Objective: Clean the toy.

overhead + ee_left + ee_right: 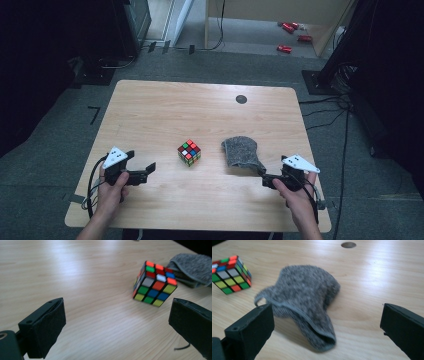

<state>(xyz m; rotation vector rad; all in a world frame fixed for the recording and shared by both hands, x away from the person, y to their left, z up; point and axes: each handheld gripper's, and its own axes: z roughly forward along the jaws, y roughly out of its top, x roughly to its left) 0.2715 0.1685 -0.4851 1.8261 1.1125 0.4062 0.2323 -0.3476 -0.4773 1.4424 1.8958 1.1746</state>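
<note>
Ok so two handheld claws over a light wood desk (150,100), one per hand. Left claw (145,170) sits low near the desk's near-left part, jaws spread wide w/ nothing between them. In the left gripper view the black pads (45,325) stand far apart and bare woodgrain shows in the gap. Rubik's cube (189,152) is ahead of that claw and off toward its right jaw, near but not touching. It sits flat on the desk, corner turned toward the claw, scrambled colors (red, green, white, blue, yellow, orange).

Right claw (263,176) is on the near-right side, also wide open, holding nothing. In the right gripper view the grey fuzzy cloth (304,302) lies crumpled just ahead of the jaws, closer to the left jaw. A thin hem edge curls up right next to that pad; can't tell if it actually touches. From the high view the cloth's (242,152) near corner comes right up to the claw tips.

Cube (230,273) is left of the cloth from the right claw's side, near it w/ a clear strip of desk between them. A small dark round hole (241,99) in the desk sits well past the cloth, far from both claws. Both hands grip the claw bodies from below, cables trailing back along the wrists.
</note>
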